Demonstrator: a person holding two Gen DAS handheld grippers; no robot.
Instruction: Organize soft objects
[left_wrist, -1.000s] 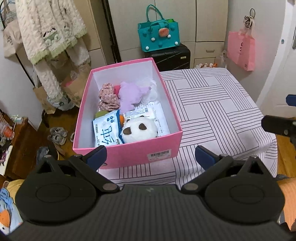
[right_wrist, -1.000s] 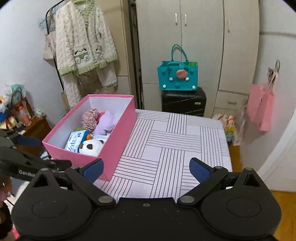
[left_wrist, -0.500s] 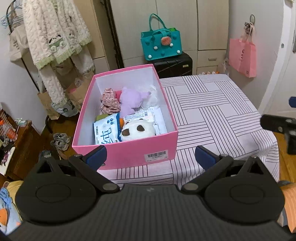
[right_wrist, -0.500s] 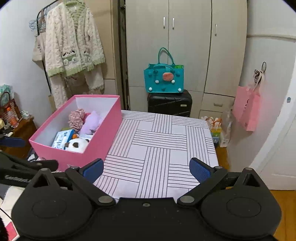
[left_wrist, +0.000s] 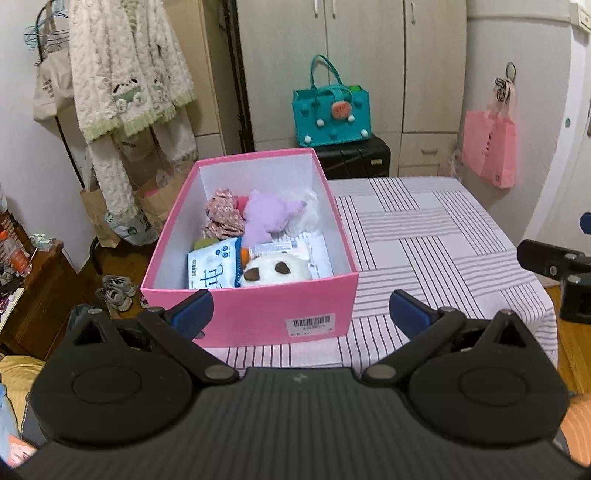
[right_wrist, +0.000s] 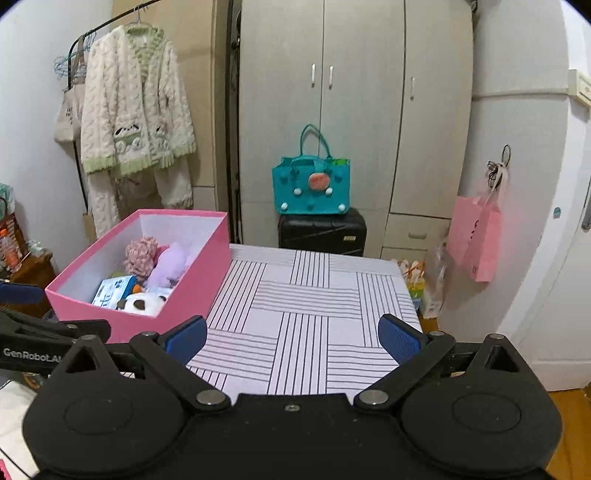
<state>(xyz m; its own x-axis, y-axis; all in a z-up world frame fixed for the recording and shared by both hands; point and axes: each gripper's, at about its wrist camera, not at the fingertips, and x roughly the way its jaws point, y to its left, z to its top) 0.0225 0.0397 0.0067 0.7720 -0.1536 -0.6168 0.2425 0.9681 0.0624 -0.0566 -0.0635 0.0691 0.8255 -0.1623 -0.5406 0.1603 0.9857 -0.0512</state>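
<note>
A pink box (left_wrist: 258, 317) (right_wrist: 207, 280) stands at the left of the striped table (left_wrist: 424, 240) (right_wrist: 314, 314). Inside lie a white panda plush (left_wrist: 277, 271) (right_wrist: 142, 303), a purple plush (left_wrist: 267, 214) (right_wrist: 170, 264), a floral fabric piece (left_wrist: 223, 214) (right_wrist: 140, 254) and a blue-white tissue pack (left_wrist: 212, 269) (right_wrist: 110, 291). My left gripper (left_wrist: 301, 314) hangs open just in front of the box's near wall, holding nothing. My right gripper (right_wrist: 293, 336) is open and empty over the table's near edge, right of the box.
Beyond the table a teal bag (right_wrist: 310, 188) rests on a black suitcase (right_wrist: 321, 230) before the wardrobe. A knitted jacket (right_wrist: 136, 107) hangs at the left, a pink bag (right_wrist: 476, 240) at the right. Shoes (left_wrist: 116, 291) lie on the floor left of the table.
Both grippers have pulled back and risen away from the box and table, so more of the room shows. Both stayed open. The box's contents have not moved.
</note>
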